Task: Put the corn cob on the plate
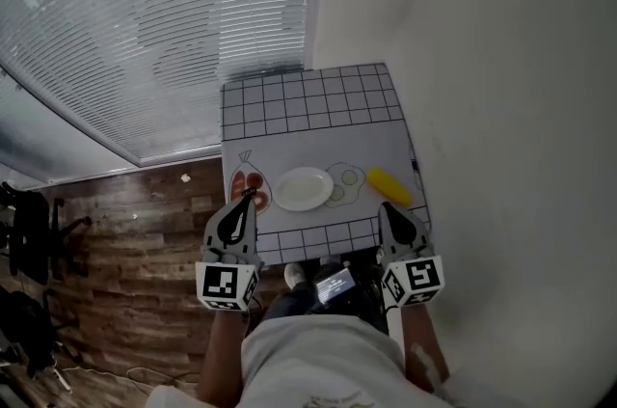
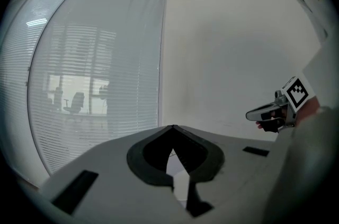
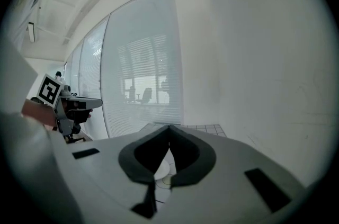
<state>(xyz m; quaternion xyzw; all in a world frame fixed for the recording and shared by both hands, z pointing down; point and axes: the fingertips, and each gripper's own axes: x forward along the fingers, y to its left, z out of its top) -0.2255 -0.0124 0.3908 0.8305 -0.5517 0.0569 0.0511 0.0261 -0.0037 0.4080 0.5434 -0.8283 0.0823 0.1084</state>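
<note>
A yellow corn cob (image 1: 388,185) lies at the right side of a small table (image 1: 318,107), on a printed mat. A white plate (image 1: 304,188) sits at the mat's middle, left of the cob. My left gripper (image 1: 247,197) hovers over the table's near left edge, shut and holding nothing. My right gripper (image 1: 389,210) is shut and empty too, just short of the cob's near end. In the right gripper view a sliver of the plate (image 3: 159,169) shows through the notch between the jaws. The left gripper view shows my right gripper (image 2: 251,115) against the wall.
The mat carries printed food pictures: a fried egg (image 1: 345,180) right of the plate and red shapes (image 1: 253,188) left of it. A white wall (image 1: 501,107) stands close on the right. Window blinds (image 1: 145,20) and a wood floor (image 1: 135,242) lie to the left.
</note>
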